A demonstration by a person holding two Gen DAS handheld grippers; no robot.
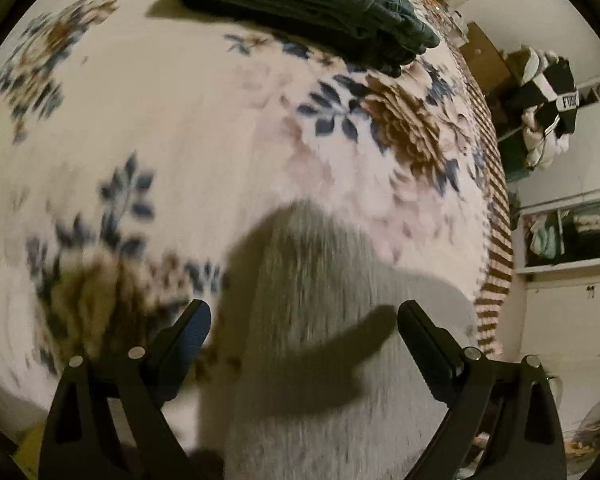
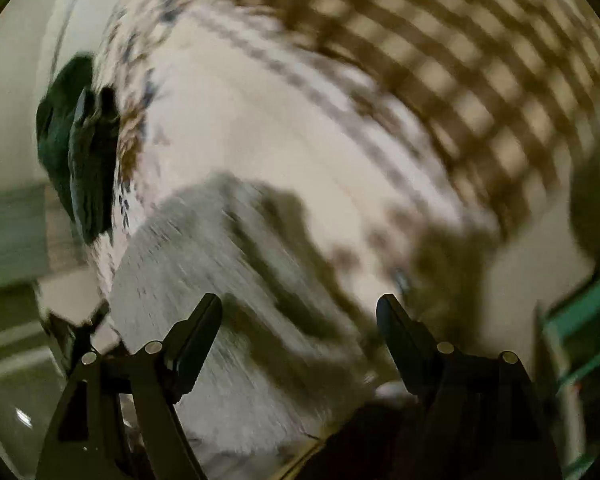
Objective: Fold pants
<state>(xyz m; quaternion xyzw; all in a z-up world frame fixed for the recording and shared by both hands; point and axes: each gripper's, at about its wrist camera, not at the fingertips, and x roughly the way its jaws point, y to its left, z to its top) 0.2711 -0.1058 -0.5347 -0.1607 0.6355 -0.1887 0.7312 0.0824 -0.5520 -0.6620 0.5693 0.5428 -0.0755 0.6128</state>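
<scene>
Left wrist view: left gripper (image 1: 303,322), jaws spread wide and holding nothing, hangs over the grey pants (image 1: 320,304), which lie on the floral bedspread (image 1: 188,120) from centre toward 6 o'clock. Folded dark green garments (image 1: 304,4) sit at 12 o'clock.

Right wrist view, blurred: right gripper (image 2: 299,318), jaws likewise wide apart and empty, above the grey pants (image 2: 204,264) at 7 o'clock; the dark green garments (image 2: 76,152) lie at 9 o'clock, checked bedspread border (image 2: 460,64) at 1 o'clock.
</scene>
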